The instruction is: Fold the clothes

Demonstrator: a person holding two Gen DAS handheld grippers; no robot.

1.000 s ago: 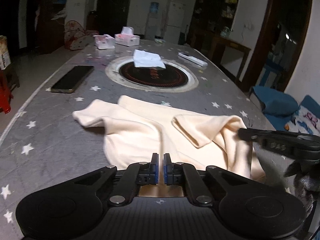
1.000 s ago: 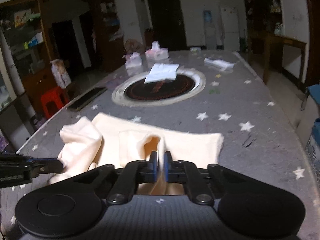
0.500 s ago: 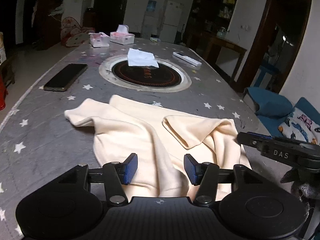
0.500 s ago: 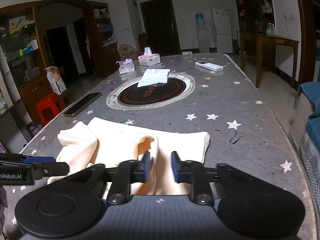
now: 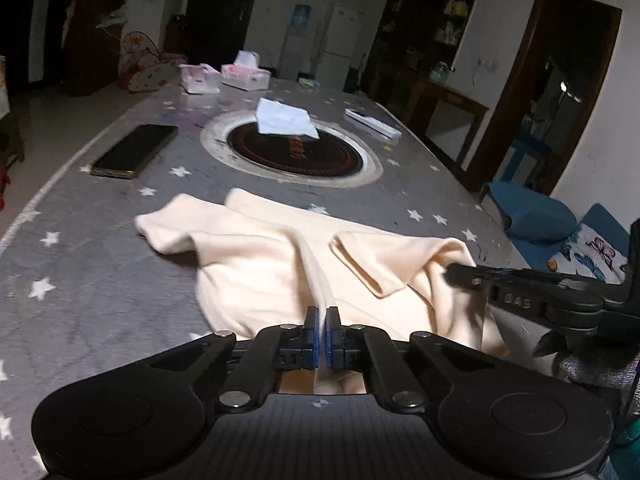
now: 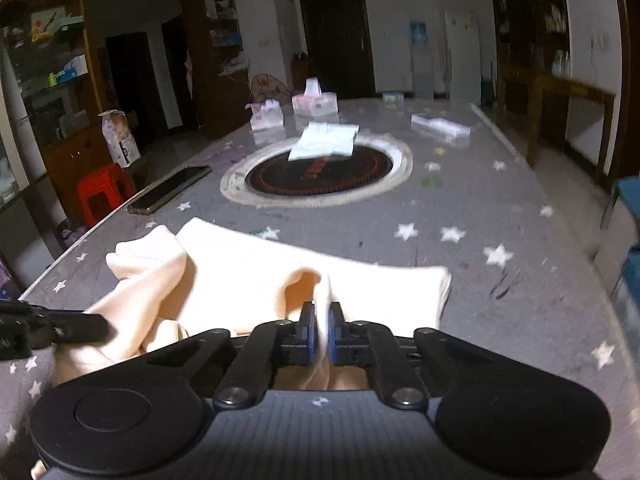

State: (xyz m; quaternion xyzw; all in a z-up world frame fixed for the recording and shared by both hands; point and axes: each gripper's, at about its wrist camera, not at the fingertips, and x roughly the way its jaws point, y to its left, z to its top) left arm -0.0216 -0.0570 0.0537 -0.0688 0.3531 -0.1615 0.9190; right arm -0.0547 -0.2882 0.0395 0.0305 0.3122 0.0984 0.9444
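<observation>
Both grippers just re-pinched the near hem of the cream shirt [image 5: 280,264], lying low and centre in both views on the starry table [image 5: 80,240]. Left gripper [image 5: 321,320] and right gripper [image 6: 320,316] are each clamped on a fabric ridge, angled down. Next, probably lift and carry the hem forward evenly so it doesn't bunch.

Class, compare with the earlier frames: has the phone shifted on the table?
No. The phone lies at the same spot left of the round hotplate ring, beside the same white stars. Only the camera's framing differs slightly.
</observation>
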